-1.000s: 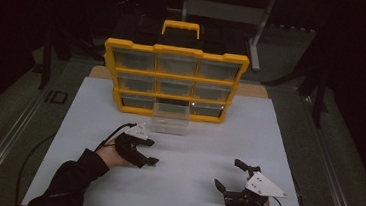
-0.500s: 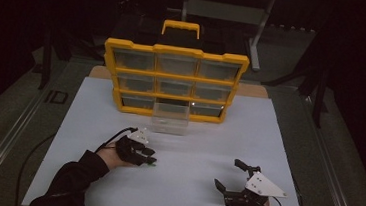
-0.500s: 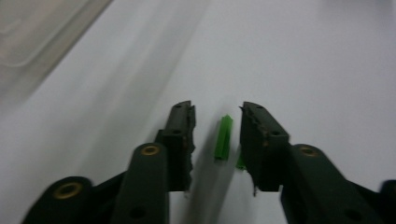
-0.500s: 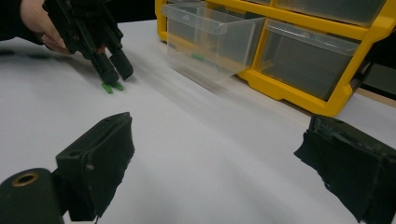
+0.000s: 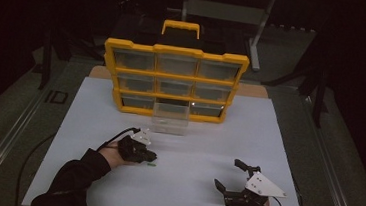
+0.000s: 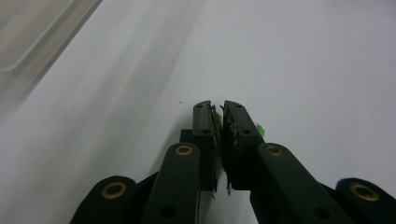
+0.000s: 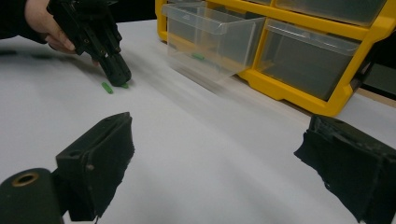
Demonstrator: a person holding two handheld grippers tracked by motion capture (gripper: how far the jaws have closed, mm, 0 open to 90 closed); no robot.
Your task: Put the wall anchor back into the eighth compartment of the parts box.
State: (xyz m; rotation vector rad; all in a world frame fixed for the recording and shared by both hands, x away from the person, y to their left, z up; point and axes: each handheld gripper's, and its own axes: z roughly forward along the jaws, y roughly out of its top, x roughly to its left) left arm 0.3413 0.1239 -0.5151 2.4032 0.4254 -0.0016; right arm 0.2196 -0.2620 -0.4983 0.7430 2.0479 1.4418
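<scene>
My left gripper (image 5: 152, 158) presses its tips down on the white mat (image 5: 89, 120), a little in front of a clear drawer (image 5: 169, 123) pulled out of the yellow drawer cabinet (image 5: 177, 50). In the left gripper view its jaws (image 6: 220, 109) stand almost together, with a sliver of green (image 6: 215, 114) pinched between them. A second small green piece (image 6: 260, 129) lies on the mat beside the right jaw; from the right gripper view it is the green piece (image 7: 107, 87) by the left gripper (image 7: 120, 77). My right gripper (image 5: 227, 173) rests wide open at the front right, holding nothing (image 7: 217, 140).
The cabinet (image 7: 299, 88) has three rows of clear drawers and a yellow handle on top. The pulled-out drawer (image 7: 210, 37) holds a small green piece (image 7: 198, 56). Bare white mat lies between the two grippers. Dark metal frames stand behind the table.
The left gripper's jaws have gone from spread to nearly together, and it has sunk slightly toward the mat. The right gripper has stayed put.
</scene>
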